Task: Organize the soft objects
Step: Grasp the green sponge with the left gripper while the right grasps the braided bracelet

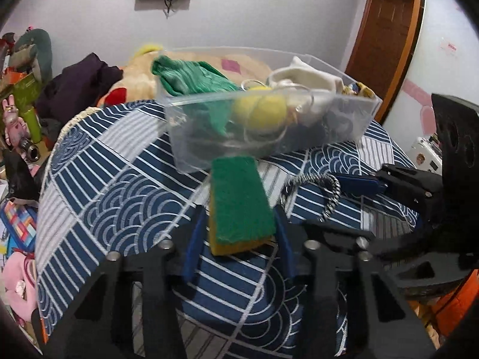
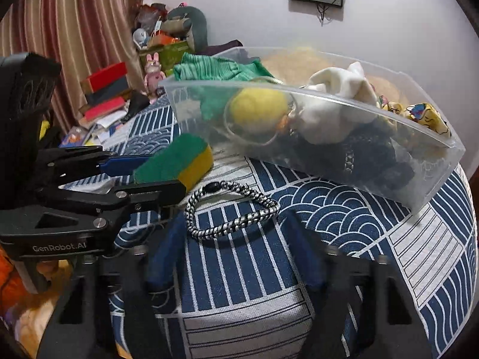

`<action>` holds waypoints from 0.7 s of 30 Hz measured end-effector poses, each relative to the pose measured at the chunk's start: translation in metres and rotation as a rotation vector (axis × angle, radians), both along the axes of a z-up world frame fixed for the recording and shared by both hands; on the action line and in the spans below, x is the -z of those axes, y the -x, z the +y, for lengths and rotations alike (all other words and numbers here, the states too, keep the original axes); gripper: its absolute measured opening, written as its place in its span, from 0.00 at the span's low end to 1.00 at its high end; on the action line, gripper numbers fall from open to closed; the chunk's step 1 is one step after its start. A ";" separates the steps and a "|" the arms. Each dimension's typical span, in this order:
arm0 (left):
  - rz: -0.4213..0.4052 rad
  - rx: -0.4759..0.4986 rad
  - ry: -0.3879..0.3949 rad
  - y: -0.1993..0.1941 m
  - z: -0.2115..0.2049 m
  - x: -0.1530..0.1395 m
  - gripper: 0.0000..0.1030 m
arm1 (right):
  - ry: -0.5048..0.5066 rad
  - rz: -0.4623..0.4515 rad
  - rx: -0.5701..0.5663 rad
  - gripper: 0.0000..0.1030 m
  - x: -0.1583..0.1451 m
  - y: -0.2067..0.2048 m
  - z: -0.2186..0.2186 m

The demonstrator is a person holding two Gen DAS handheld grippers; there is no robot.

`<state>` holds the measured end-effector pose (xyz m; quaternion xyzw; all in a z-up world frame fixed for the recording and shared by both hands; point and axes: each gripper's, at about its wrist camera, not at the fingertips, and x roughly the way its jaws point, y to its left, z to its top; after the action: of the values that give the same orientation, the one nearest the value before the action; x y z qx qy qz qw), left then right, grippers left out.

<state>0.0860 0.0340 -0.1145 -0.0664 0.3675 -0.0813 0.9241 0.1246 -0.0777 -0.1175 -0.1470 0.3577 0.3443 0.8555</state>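
One sponge (image 1: 239, 200), one braided cord (image 2: 230, 215), one bin (image 1: 353, 119)

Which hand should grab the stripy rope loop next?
Probably the right. The right gripper is open with the rope loop lying between its fingers, while the left gripper is already shut on the sponge.

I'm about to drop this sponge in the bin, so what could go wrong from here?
1. The left claw pinches only the sponge's rear end, so it could droop or slip.
2. The clear bin is already heaped, so the sponge may roll back out.
3. The braided cord lies loose between the open right claw's fingers and could snag.
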 end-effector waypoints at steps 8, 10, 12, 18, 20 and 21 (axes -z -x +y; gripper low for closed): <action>-0.035 -0.003 -0.022 0.009 -0.009 -0.004 0.36 | -0.054 -0.003 0.012 0.10 -0.002 0.001 -0.014; -0.048 -0.005 -0.023 0.011 -0.007 -0.008 0.35 | -0.061 -0.015 0.022 0.09 -0.003 0.003 -0.018; -0.065 -0.006 -0.018 0.014 -0.007 -0.013 0.35 | -0.066 -0.029 0.030 0.07 -0.005 0.004 -0.021; -0.122 -0.010 -0.021 0.022 -0.005 -0.033 0.35 | -0.107 -0.062 0.053 0.06 -0.017 0.008 -0.030; -0.145 -0.011 -0.025 0.026 -0.005 -0.041 0.35 | -0.128 -0.077 0.064 0.06 -0.025 0.009 -0.036; -0.154 -0.012 -0.026 0.026 -0.005 -0.044 0.35 | -0.135 -0.083 0.067 0.06 -0.028 0.010 -0.039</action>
<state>0.0598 0.0290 -0.0709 -0.0501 0.2957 -0.0758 0.9509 0.1150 -0.1164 -0.0899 -0.0909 0.3025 0.3324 0.8887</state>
